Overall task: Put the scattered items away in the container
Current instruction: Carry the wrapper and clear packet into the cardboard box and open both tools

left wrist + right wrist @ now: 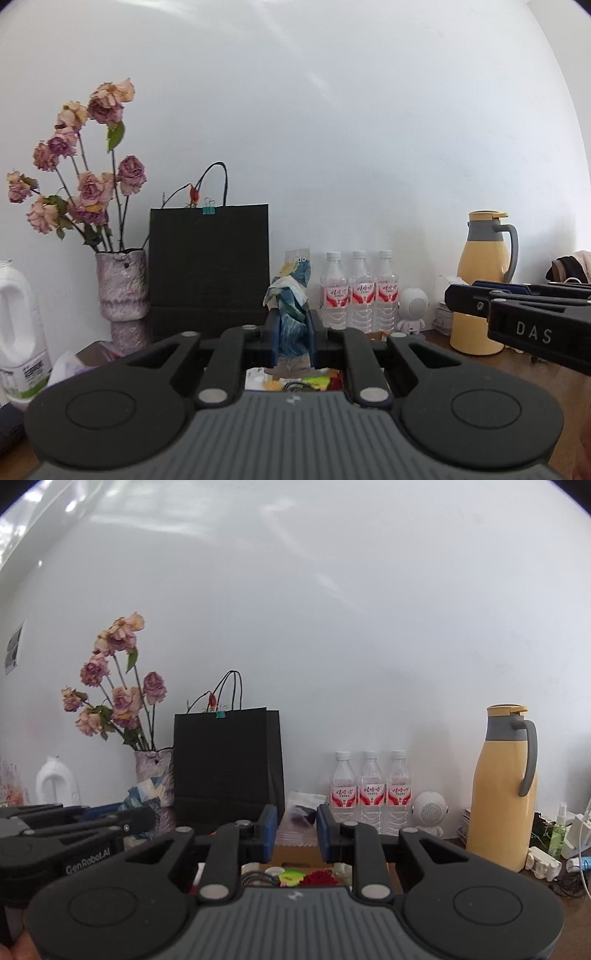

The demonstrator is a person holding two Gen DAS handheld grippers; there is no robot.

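Left wrist view: the left gripper (pixel 291 343) has its jaws pinched on a crumpled blue-and-yellow painted-pattern cloth (pixel 291 306), held upright over the cardboard container of colourful bits (pixel 295 382) low at centre. It looks soft, light and floppy, so a mid-bundle pinch suits it. Its tag seems to read "undo"; "DAS" shows on the right gripper (pixel 517 314) alongside. Right wrist view: the right gripper (pixel 295 829) has jaws apart, holding nothing, above the same container (pixel 295 851); "GenRobot.AI" reads at left.
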